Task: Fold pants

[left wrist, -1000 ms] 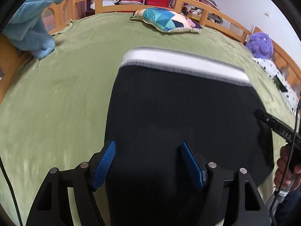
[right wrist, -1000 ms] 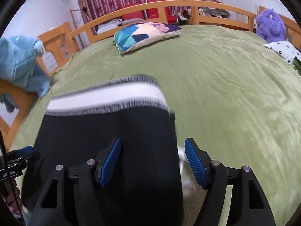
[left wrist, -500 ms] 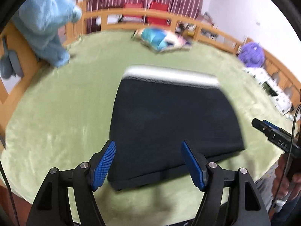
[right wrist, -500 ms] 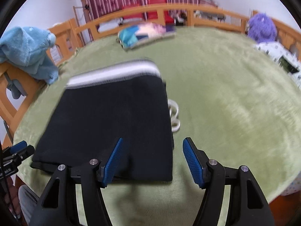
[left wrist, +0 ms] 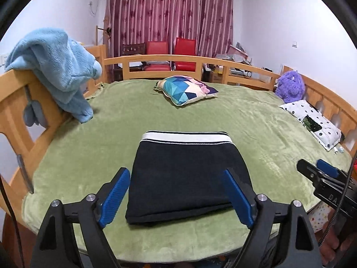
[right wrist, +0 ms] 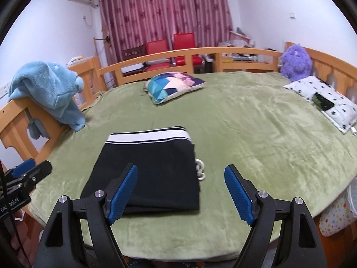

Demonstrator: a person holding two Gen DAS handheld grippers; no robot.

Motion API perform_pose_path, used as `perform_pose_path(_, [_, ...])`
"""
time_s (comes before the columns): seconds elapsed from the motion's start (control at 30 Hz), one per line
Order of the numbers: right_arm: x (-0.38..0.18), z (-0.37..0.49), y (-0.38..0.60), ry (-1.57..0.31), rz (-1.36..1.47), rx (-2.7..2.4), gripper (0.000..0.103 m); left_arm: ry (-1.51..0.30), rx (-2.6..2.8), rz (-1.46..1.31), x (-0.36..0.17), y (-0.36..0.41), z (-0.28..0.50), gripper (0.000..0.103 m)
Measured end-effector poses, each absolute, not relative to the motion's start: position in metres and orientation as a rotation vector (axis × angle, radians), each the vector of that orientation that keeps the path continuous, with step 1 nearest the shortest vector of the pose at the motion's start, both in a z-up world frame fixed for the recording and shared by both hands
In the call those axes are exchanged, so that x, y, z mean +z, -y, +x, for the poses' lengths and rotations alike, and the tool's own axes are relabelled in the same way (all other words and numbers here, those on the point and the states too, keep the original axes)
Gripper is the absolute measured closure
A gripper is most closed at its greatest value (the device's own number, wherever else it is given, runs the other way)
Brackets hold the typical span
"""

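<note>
The pants (left wrist: 187, 176) lay folded on the green bed (left wrist: 256, 122); the left tool (left wrist: 178, 197) gaped wide, empty; the right tool (right wrist: 180, 192) likewise, holding nothing.

**What's on and around the bed, counted**

One pair of folded black pants (left wrist: 187, 178) lies on one green blanket (left wrist: 256, 120). Two grippers: the left gripper (left wrist: 178, 201) and the right gripper (right wrist: 180, 195), each with two blue fingers spread apart. Two pillows: one patterned pillow (left wrist: 185, 89) and one white spotted pillow (left wrist: 312, 120). One purple plush toy (left wrist: 290, 86). One blue fleece garment (left wrist: 58, 67). Two red chairs (left wrist: 171, 54). One white cord (right wrist: 200, 168).
</note>
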State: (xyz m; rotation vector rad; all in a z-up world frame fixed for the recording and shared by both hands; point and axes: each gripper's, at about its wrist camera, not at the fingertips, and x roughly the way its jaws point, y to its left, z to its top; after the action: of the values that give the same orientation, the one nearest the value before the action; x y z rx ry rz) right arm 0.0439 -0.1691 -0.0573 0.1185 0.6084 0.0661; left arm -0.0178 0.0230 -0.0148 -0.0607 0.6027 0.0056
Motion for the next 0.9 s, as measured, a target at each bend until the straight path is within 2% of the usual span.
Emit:
perform_pose_path(0.1, [-0.054, 0.028, 0.177, -0.588, 0.113, 0.036, 0.009, -0.602, -0.022, -0.075, -0.012, -0.021, -0.025, 0.019])
perform_pose_path(0.23, [-0.049, 0.011, 0.181, -0.568, 0.069, 0.006, 0.004, -0.601, -0.025, -0.083, -0.01, -0.017, -0.034, 0.019])
perform_pose_path(0.9, [-0.05, -0.005, 0.182, -0.569, 0.058, -0.013, 0.003, -0.585, -0.018, -0.086, -0.008, -0.014, -0.05, 0.018])
